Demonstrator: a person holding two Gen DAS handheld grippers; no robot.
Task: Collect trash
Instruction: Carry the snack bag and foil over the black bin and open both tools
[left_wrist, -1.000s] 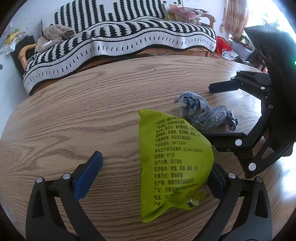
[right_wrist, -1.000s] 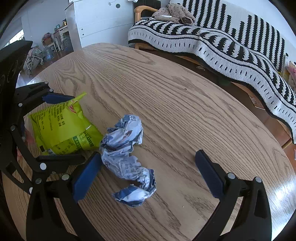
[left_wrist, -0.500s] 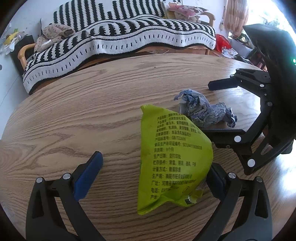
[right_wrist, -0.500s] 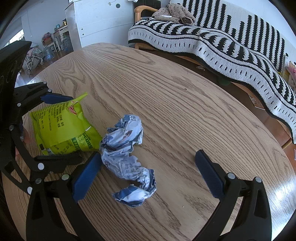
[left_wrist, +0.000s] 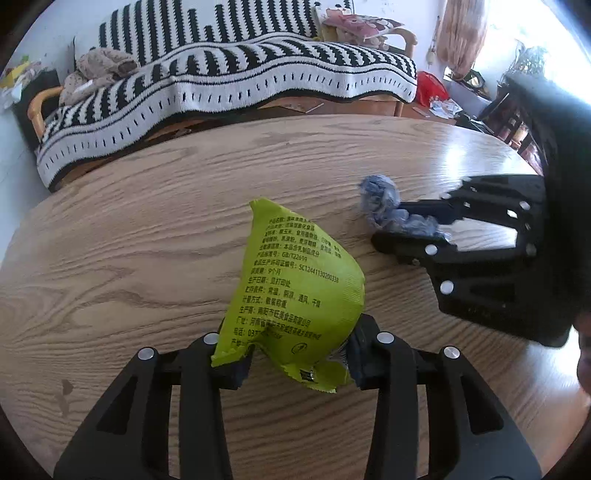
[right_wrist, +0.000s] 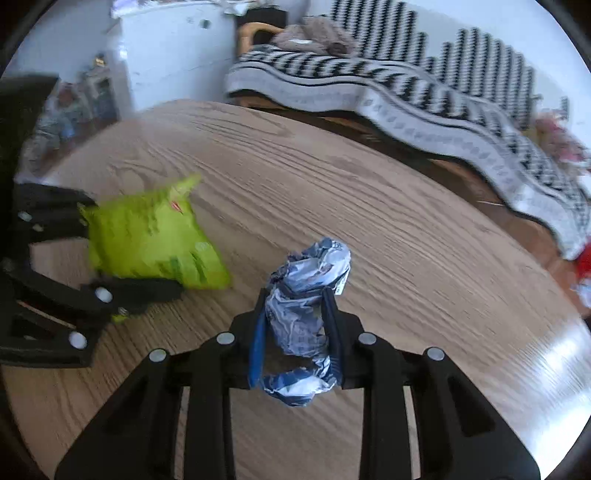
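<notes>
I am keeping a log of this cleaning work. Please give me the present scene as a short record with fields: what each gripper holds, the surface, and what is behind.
left gripper: shut on the green snack bag, gripping its lower end
right gripper: shut on the crumpled blue-white wrapper
surface: round wooden table
loose trash on table: none seen besides the two held items
background: sofa with black-and-white striped blanket
image quality: right wrist view is motion-blurred

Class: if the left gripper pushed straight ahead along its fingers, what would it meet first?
The left gripper already clamps the green snack bag. Beyond it lies bare wooden table, then probably the striped sofa; depth is unclear.
</notes>
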